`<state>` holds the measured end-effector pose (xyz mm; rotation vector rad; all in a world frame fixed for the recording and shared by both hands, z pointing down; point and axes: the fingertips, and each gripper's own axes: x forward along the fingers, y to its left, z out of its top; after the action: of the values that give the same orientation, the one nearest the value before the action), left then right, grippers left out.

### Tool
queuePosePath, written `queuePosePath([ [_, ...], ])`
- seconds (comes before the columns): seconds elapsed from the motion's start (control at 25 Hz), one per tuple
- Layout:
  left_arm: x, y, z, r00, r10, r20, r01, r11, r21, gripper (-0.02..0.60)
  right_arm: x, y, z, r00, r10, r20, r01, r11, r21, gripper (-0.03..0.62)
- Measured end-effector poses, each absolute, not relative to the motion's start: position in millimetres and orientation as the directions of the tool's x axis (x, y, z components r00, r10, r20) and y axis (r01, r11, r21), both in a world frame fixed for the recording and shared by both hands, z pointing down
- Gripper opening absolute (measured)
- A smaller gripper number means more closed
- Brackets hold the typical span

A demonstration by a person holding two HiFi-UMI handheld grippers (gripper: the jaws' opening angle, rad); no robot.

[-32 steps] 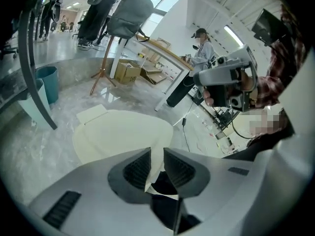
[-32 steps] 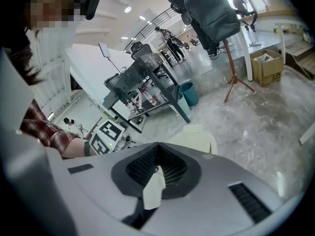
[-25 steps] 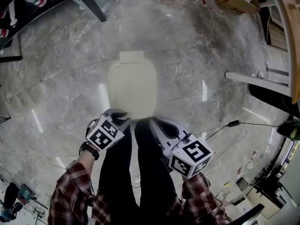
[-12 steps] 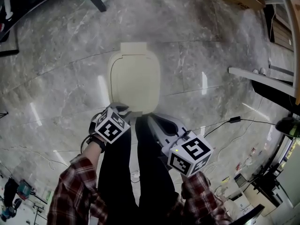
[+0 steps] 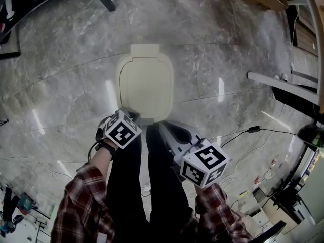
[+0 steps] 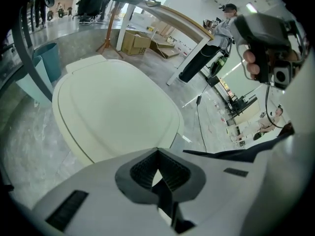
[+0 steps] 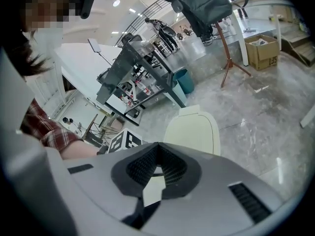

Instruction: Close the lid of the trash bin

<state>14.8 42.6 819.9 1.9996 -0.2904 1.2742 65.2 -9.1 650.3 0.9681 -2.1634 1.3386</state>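
The cream-coloured, rounded-rectangle plastic trash bin point(image 5: 144, 87) stands on the glossy grey marble floor point(image 5: 228, 59) directly in front of the person. Its long axis runs straight away from them, and a small squared hinge tab point(image 5: 145, 49) sits at the far end. Its smooth matte lid point(image 6: 113, 117) has a shallow raised panel inside a rounded rim. It appears to lie flat on the bin with no gap showing, so the closing looks done or all but done. The left claw point(image 6: 157, 154) is clenched, its ribbed dark pads pressed together with nothing between them. It hangs just at the near edge of the lid, so the bin lies ahead of and slightly below it; whether it touches the rim cannot be told. The right claw point(image 7: 156, 149) is likewise shut on nothing and sits further back, beside the bin's near right corner and clear of it. The left claw is therefore the nearer, and any last press would fall downward on the near end, opposite the hinge. The hard, slick plastic should take a push without giving.
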Motion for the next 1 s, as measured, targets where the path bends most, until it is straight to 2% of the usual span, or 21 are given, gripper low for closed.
queuePosePath([
  [0.28,12,38,817,0.465,0.188,0.865,-0.574,-0.68,0.456,0.011,62,-8,644,-0.672,-0.341,0.657,-0.74,0.302,-0.6,0.012],
  [0.48,20,15,771,0.499,0.125,0.857,-0.614,-0.647,0.452,0.011,67,-13,611,-0.676,-0.341,0.653,-0.737,0.329,-0.59,0.012],
  [0.72,21,-65,679,0.555,-0.061,0.829,-0.65,-0.654,0.387,0.011,60,-64,544,-0.682,-0.411,0.606,-0.73,0.436,-0.526,0.012],
  [1.0,3,-104,514,0.671,-0.279,0.687,-0.667,-0.632,0.394,0.011,48,-95,416,-0.677,-0.517,0.524,-0.735,0.501,-0.457,0.012],
])
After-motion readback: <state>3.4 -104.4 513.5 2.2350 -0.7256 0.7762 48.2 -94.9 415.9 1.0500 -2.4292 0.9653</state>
